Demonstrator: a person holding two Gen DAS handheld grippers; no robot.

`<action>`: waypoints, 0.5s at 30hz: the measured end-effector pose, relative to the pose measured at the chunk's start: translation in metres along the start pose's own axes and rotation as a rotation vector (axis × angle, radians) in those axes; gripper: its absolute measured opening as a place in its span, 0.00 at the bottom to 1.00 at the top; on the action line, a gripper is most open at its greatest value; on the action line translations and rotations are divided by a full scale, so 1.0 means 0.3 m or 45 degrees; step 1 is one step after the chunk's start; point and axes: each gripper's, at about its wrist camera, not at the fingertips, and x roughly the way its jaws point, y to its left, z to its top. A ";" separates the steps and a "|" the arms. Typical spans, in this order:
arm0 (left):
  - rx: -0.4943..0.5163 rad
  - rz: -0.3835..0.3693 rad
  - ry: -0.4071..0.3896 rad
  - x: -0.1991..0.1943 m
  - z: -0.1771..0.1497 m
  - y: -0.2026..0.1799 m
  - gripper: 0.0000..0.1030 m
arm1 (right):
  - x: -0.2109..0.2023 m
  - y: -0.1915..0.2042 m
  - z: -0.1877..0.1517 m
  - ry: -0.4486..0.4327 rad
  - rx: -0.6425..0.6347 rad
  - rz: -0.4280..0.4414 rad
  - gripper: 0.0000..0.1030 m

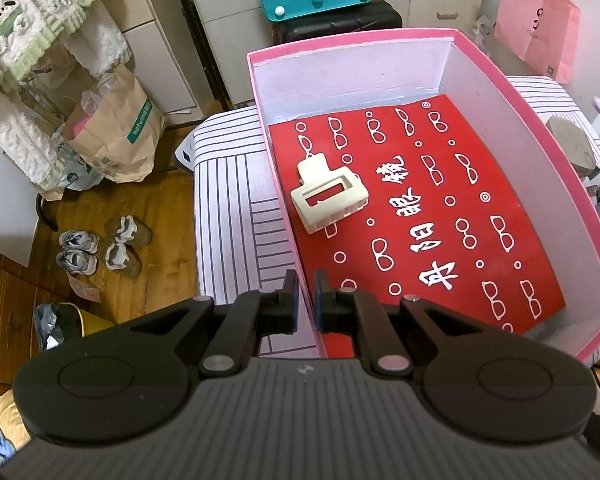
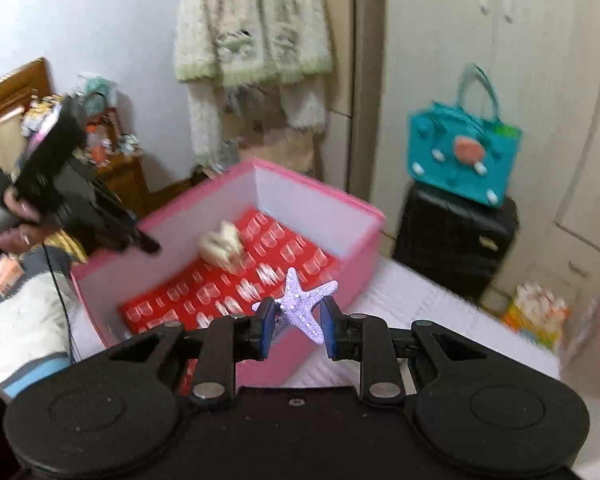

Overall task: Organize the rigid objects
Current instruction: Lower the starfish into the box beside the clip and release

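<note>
Right claw [image 2: 296, 326] pinches a lilac starfish [image 2: 305, 300] btwn its blue pads, jaws part-way spread bc the starfish body fills the gap; arms of the starfish stick up and out past the pads, so the grip looks to be on its centre, prob the stiffest bit. It hangs over the near-right corner of the pink box [image 2: 364, 216], just above the rim, w/ the frame smeared by motion blur, so exact pad contact is hard to read but the thing is clearly carried, not resting on anything. Judging by the task, the box is the collecting spot: a cream hair clip [image 1: 328, 196] already lies on the red printed sheet [image 1: 440, 216] lining its floor, toward the far-left part, so the right half of the floor stays free for the starfish. Box sits on a striped bedcover [image 1: 228, 200], not a desk, so it could tip or slide on the soft surface. Left claw [image 1: 306, 304] is pressed together w/ nothing btwn its pads; it points down over the near-left wall of the box, one finger either side of that wall in view, and I can't tell if it touches the rim. In the right view the person's hand [image 2: 18, 220] holds that tool at the box's left side, poss. to steady or guard it.
</note>
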 end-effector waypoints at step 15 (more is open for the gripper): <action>0.009 -0.005 0.012 0.003 0.009 -0.003 0.07 | 0.618 0.033 0.222 0.375 0.000 0.228 0.28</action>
